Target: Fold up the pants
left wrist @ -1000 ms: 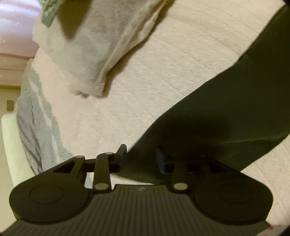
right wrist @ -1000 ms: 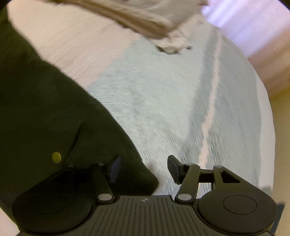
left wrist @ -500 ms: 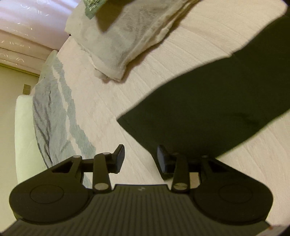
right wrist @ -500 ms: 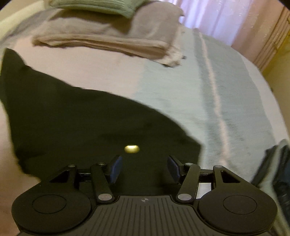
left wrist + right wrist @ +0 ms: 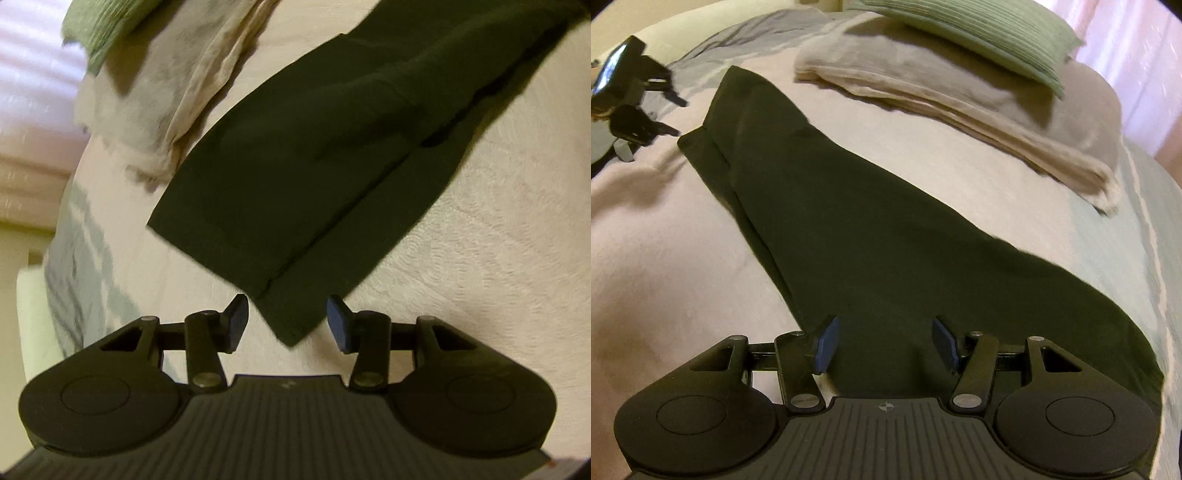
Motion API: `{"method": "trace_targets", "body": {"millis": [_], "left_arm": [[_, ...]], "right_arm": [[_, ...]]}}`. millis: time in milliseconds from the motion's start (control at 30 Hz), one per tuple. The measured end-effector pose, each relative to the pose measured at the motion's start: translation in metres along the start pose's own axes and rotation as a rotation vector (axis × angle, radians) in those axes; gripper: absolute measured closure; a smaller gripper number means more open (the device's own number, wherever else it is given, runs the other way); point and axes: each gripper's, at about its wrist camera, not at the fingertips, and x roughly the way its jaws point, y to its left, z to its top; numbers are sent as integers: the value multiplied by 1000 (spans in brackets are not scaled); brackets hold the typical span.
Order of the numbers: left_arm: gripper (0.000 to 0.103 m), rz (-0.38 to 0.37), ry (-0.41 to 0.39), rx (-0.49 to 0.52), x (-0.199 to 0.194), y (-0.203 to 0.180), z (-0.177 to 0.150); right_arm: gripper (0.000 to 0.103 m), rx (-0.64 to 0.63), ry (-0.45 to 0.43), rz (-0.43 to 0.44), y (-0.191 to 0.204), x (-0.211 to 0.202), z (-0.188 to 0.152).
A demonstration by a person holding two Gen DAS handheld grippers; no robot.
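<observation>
dark green fabric pants (image 5: 317, 155): laid lengthwise on pale pink textured bedcover (image 5: 480, 258), legs stacked one over the other, lower layer's edge peeking out along one side; hem end near left gripper, wide waist end under right gripper.
left gripper (image 5: 286, 321): jaws opening, nothing pinched; hem corner lies between the blue pads (image 5: 236, 317) without touching them.
right gripper (image 5: 884, 345): released, jaws parted above the waist cloth, nothing clamped.
beige folded blanket (image 5: 960, 110) with green ribbed cushion (image 5: 979, 33) on top: just beside the far long edge of the pants.
risks, judged: pinching only the top layer at hem or waist, so legs slide apart on lifting; offset already visible could grow. lifted hem swung wide could brush the blanket stack.
open room: broad bare bedcover on the near side of the pants; striped grey-blue bedding (image 5: 77, 258) beyond the hem, bed edge just past it.
</observation>
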Motion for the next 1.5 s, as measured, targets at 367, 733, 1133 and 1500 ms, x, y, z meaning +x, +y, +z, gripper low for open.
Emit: {"method": "trace_targets", "body": {"millis": [367, 733, 1133, 1500], "left_arm": [[43, 41, -282, 401, 95, -16, -17], [99, 22, -343, 429, 81, 7, -31], [99, -24, -282, 390, 75, -28, -64], [90, -53, -232, 258, 28, -12, -62]], "right_arm": [[50, 17, 42, -61, 73, 91, 25], [50, -9, 43, -91, 92, 80, 38], [50, 47, 94, -98, 101, 77, 12], [50, 465, 107, -326, 52, 10, -57]]}}
